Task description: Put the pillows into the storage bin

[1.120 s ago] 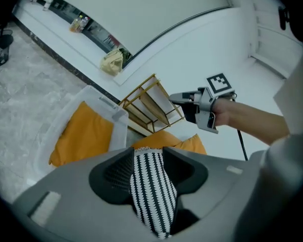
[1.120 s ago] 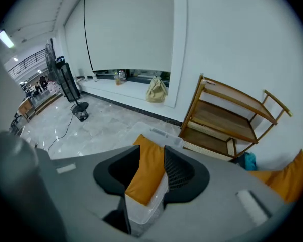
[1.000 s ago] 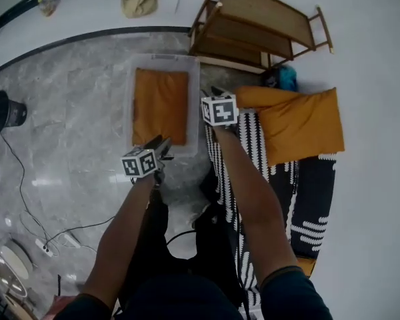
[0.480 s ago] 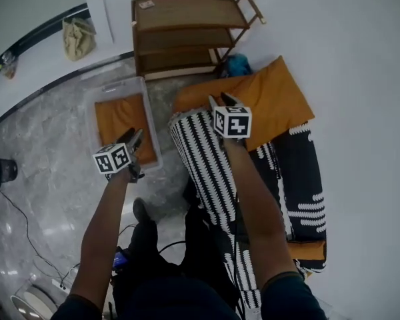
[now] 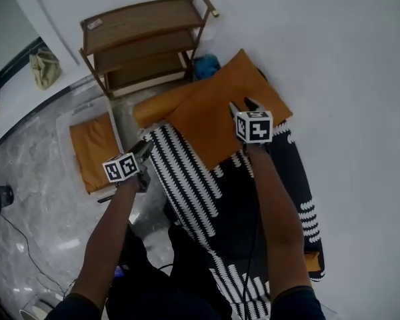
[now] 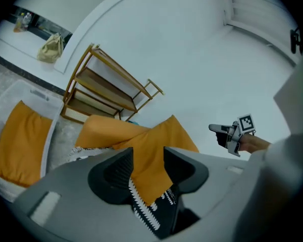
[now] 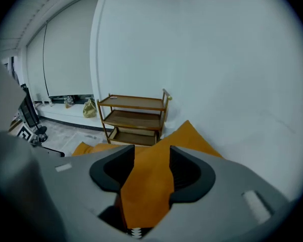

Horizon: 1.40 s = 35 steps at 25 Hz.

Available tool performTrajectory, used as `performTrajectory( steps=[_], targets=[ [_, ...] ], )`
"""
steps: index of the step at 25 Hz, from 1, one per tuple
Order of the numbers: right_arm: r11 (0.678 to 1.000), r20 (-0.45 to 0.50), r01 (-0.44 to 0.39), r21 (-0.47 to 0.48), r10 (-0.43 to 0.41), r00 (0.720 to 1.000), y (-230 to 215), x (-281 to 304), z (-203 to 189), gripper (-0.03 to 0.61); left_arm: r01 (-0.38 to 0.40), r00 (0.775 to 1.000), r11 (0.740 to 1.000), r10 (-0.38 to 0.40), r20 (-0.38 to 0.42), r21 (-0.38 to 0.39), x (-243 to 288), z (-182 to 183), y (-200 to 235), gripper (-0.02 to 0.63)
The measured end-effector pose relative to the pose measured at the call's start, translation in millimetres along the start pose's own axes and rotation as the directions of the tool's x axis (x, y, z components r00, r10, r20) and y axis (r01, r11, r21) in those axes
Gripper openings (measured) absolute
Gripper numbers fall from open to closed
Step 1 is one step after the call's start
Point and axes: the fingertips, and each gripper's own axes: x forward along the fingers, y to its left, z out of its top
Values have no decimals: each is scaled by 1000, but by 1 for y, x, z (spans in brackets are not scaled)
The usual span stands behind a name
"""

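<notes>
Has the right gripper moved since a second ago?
Yes. From the right rim of the storage bin, the right gripper has swung rightward, over the orange pillow. Its jaws have just been opening, nothing gripped, the pillow showing between them.

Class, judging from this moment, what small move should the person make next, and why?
Probably lower the right gripper, its fingers just opened with nothing gripped, onto the edge of the orange pillow and close. That pillow lies outside the storage bin.
</notes>
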Motion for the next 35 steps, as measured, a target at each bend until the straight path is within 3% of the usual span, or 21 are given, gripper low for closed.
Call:
performTrajectory(
  steps=[8, 12, 15, 19, 24, 28, 31, 35],
  targets=[
    [994, -92, 36, -108, -46, 995, -123, 44, -39, 229, -10, 998, 991, 2, -63, -134, 125, -70, -17, 224],
    [983, -130, 60, -171, -83, 988, -169, 67, -51, 252, -32, 997, 988, 19, -81, -153, 168, -96, -12, 250],
    [975, -153, 58, -213, -92, 984, -191, 90, -62, 284, -45, 994, 987, 29, -108, -152, 197, -113, -8, 279],
    [966, -180, 42, -256, -91, 979, -207, 115, -78, 298, -59, 992, 977, 33, -125, -207, 233, -136, -1, 347],
    [962, -190, 43, -269, -97, 977, -215, 140, -101, 296, -59, 989, 973, 26, -144, -225, 264, -155, 0, 353],
    [951, -180, 47, -305, -106, 978, -212, 147, -106, 281, -112, 987, 963, 78, -144, -247, 277, -156, 7, 316],
    [935, -193, 36, -353, -110, 975, -207, 145, -113, 191, -138, 983, 958, 102, -153, -252, 277, -157, 8, 263],
    [946, -190, 30, -324, -96, 977, -200, 134, -109, 61, -140, 981, 958, 100, -164, -252, 269, -157, 2, 102]
  ],
)
